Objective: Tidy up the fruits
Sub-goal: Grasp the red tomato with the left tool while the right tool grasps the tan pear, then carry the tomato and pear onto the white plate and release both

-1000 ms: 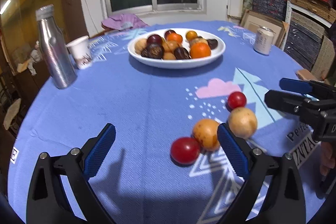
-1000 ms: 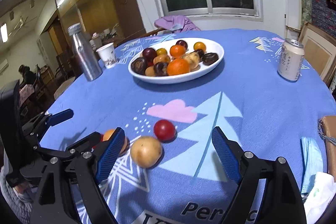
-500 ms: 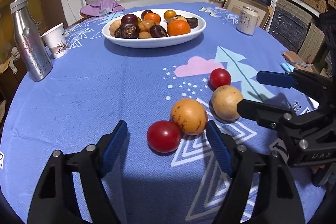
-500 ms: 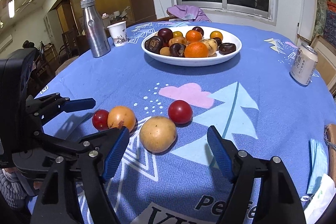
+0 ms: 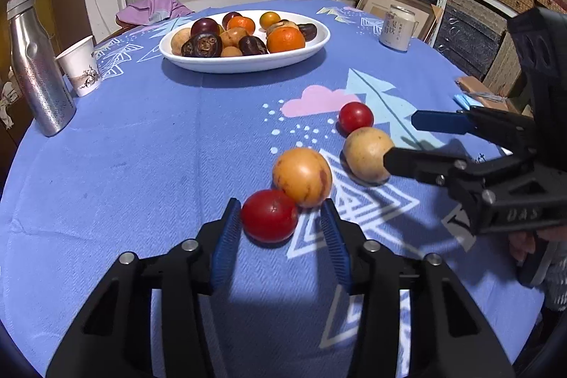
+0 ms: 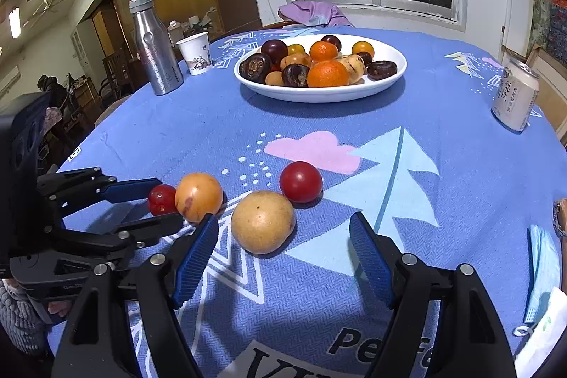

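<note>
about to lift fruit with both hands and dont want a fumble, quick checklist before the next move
1. Near red fruit between the left gripper fingers: ok; they have just been closing round it.
2. Both fingers pressing that fruit: not ok; a gap shows on one side.
3. Orange fruit clear of that grasp: not ok; it touches the red fruit and sits near a fingertip.
4. Yellow fruit lined up with the right gripper: ok; fingers open and short of it.
5. Far red fruit clear of the yellow one: not ok; they touch.
6. Room in the white bowl: cannot tell.
</note>
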`<state>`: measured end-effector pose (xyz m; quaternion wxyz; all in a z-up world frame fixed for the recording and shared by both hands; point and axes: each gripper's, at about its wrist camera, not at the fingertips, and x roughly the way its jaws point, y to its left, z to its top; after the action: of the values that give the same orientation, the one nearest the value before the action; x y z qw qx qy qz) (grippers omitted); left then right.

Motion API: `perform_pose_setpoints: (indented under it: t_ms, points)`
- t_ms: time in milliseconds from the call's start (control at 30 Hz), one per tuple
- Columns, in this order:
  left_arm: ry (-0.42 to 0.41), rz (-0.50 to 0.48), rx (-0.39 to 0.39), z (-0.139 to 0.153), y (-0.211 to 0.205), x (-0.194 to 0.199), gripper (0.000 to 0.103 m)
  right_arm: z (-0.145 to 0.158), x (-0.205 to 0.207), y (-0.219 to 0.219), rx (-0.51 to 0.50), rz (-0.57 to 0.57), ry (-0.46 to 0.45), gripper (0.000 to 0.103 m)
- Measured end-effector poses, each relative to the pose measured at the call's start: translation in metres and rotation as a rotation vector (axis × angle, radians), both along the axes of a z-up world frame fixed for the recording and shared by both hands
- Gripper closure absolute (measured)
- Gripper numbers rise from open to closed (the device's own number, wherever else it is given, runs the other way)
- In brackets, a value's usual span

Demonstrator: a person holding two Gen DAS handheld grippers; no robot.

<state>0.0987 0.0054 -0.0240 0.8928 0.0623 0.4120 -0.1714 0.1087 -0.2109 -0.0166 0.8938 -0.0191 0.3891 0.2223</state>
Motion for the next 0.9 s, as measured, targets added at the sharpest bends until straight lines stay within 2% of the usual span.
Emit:
perform_pose_setpoints:
  t_ms: [67, 133, 200, 467, 533, 767, 900]
  points:
    - [0.029, 0.017, -0.028, -0.003, 0.008, 0.003, 0.067, -0.002, 0.001, 0.002, -0.009, 0.005, 0.007, 0.026]
    - [0.052, 0.02, -0.053, -0.005, 0.012, 0.006, 0.069, -0.004, 0.002, 0.005, -0.018, 0.009, 0.012, 0.027]
    - [0.046, 0.015, -0.035, -0.006, 0.009, 0.005, 0.07, -0.006, 0.004, 0.007, -0.013, 0.01, 0.024, 0.03]
    - [0.039, 0.009, -0.019, -0.007, 0.004, 0.004, 0.07, -0.015, 0.011, 0.021, -0.006, 0.043, 0.082, 0.048]
    - [0.036, 0.003, -0.021, -0.007, 0.003, 0.003, 0.07, -0.015, 0.013, 0.02, 0.004, 0.042, 0.084, 0.059]
    - [-0.014, 0.027, -0.038, 0.004, 0.008, -0.002, 0.071, -0.014, 0.012, 0.019, 0.017, 0.044, 0.083, 0.06]
    - [-0.052, 0.06, -0.04, 0.018, 0.013, 0.001, 0.07, 0.002, 0.007, 0.008, 0.062, 0.022, 0.027, 0.06]
